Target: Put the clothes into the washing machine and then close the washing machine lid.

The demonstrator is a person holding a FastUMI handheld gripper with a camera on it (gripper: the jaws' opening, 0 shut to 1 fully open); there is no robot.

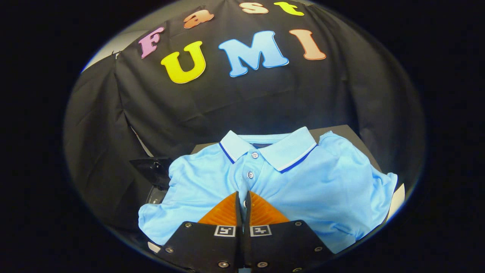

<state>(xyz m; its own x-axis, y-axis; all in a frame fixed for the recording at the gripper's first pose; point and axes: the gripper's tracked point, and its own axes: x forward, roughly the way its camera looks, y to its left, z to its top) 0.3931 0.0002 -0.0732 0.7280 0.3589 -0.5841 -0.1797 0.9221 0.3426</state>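
Gripper (242, 197) pinched on polo shirt (303, 178).

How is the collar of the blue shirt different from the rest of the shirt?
The collar looks paler than the shirt body, and it has a dark blue stripe along its edge, which the body lacks. The collar lies folded and neat beyond the fingers, while the body is rumpled, with a fold pinched in the shut gripper. Both belong to the same polo shirt.

Bright even light on the pale blue polo shirt (303, 182), sharp focus there, dim black backdrop behind, fisheye bending at the rim, edges falling dark, no glare
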